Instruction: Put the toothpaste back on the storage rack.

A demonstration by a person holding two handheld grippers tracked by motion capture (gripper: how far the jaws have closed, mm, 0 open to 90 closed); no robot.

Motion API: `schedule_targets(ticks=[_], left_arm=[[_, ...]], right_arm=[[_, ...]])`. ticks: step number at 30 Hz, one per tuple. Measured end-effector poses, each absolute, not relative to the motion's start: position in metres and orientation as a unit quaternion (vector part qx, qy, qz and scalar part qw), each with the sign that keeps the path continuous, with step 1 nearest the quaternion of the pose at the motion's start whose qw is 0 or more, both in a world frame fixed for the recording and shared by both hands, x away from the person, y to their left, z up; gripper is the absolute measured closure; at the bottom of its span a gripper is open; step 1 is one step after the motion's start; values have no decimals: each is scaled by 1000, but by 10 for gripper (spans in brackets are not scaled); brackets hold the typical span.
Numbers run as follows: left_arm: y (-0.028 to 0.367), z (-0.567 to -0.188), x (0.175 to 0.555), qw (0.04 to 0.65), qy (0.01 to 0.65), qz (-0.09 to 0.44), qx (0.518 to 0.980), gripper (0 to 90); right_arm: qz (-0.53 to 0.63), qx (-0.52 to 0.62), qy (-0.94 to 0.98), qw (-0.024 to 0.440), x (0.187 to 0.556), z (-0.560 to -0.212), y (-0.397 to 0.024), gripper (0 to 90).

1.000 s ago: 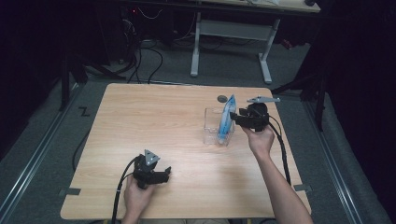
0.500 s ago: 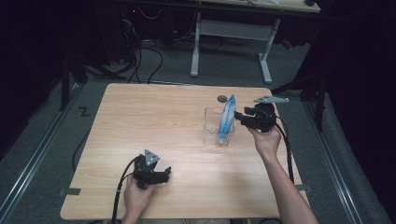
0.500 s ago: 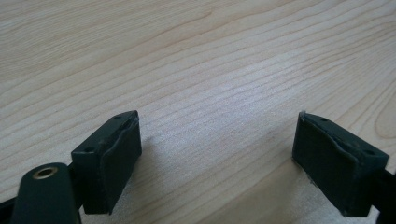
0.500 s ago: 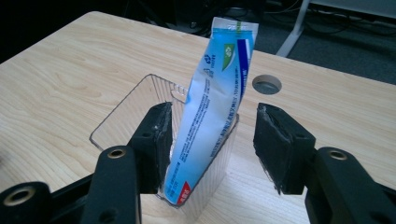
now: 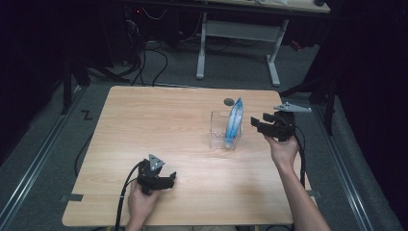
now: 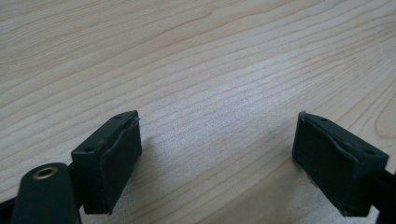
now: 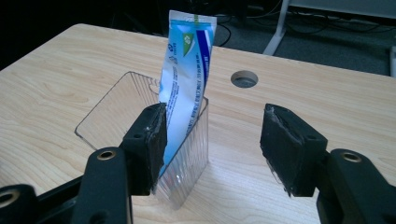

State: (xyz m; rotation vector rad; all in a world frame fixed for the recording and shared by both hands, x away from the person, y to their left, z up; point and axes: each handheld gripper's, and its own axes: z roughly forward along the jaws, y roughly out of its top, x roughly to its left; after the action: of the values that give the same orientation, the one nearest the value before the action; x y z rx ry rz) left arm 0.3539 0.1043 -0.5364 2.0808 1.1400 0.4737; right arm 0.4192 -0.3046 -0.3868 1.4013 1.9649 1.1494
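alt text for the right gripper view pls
A blue-and-white toothpaste tube stands tilted in a clear plastic holder on a wooden table. The right tool sits just in front, jaws open with nothing between them. A round hole is in the tabletop behind.

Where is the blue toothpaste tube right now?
The toothpaste tube stands leaning in the clear plastic holder on the table's right side, just left of the open right gripper and near the round table hole.

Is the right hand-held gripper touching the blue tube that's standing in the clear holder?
Apart. The high view shows bare table between the right hand-held gripper and the blue tube in the clear holder; its jaws stand open with nothing between them.
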Motion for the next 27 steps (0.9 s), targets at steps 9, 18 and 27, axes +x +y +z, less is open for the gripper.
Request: schedule_targets(ticks=[9,18,27], left_arm=[[104,-536,354,353,441,183,804,160],[104,-536,354,353,441,183,805,160],[104,-536,354,353,441,183,804,160]], right_arm=[[422,514,710,232,408,-387,-320,441],[425,516,707,232,397,-386,-329,457],[435,514,700,237,385,-387,-335,474]])
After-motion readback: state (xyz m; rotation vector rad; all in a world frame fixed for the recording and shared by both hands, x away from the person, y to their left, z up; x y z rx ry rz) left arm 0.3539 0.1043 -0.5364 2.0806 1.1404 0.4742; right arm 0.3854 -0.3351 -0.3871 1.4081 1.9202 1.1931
